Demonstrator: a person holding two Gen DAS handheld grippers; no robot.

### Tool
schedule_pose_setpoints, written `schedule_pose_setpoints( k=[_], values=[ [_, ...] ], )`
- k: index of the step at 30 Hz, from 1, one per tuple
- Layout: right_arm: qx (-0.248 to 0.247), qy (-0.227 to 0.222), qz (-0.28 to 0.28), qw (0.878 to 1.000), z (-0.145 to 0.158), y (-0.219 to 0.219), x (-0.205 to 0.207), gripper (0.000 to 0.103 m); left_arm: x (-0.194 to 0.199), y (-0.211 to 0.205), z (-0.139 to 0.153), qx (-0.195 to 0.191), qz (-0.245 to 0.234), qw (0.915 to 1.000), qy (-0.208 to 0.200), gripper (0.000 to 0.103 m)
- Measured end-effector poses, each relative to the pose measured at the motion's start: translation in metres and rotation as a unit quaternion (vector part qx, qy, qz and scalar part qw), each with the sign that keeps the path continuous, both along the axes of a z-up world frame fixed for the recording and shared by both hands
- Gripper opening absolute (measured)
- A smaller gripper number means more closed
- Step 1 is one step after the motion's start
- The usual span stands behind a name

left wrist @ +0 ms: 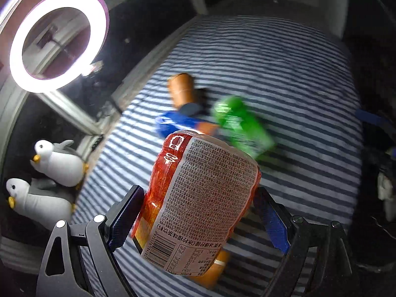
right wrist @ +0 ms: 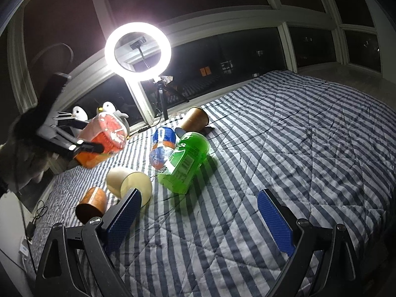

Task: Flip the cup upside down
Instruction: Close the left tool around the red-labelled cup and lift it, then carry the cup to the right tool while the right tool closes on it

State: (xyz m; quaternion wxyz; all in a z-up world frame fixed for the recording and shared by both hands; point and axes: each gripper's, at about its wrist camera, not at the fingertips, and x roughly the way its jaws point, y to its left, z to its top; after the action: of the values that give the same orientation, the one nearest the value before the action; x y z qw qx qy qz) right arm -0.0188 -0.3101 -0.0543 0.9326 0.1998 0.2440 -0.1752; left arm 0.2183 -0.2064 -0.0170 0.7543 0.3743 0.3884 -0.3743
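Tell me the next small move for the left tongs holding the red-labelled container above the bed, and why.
Probably roll the left tongs over to turn the red-labelled container upside down before lowering. It is clamped between the pads and hangs clear of the striped bedspread, so there seems room to turn. A brown cup lies just beneath it.

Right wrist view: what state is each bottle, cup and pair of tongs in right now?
Red-labelled bottle: held off the bed, tilted.
Left tongs: shut on that bottle.
Right tongs: open, empty.
Green bottle: lying on its side.
Blue-labelled bottle: lying.
Cream cup: on its side.
Near brown cup: tipped over.
Far brown cup: tipped over.
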Motion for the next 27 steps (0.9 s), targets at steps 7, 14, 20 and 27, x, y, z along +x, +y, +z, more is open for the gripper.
schedule_pose_setpoints(
  k=[7,14,20,27],
  values=[
    [0.021,-0.01,-0.004,1.0,-0.003,-0.001,-0.032,0.093,-0.078,-0.014,-0.035,0.009,-0.003,0.9984,0.056,0.092],
    [0.052,0.002,-0.004,0.999,-0.018,-0.006,-0.056,0.093,-0.095,-0.024,-0.086,0.027,0.036,0.9939,0.101,0.092],
    [0.114,0.021,0.01,0.993,-0.036,-0.008,-0.056,0.093,-0.1,-0.026,-0.104,0.029,0.037,0.9942,0.097,0.093],
    [0.184,0.024,0.025,0.982,-0.045,0.005,-0.04,0.093,-0.107,-0.018,-0.09,0.015,0.028,0.9952,0.093,0.094]
  ],
)
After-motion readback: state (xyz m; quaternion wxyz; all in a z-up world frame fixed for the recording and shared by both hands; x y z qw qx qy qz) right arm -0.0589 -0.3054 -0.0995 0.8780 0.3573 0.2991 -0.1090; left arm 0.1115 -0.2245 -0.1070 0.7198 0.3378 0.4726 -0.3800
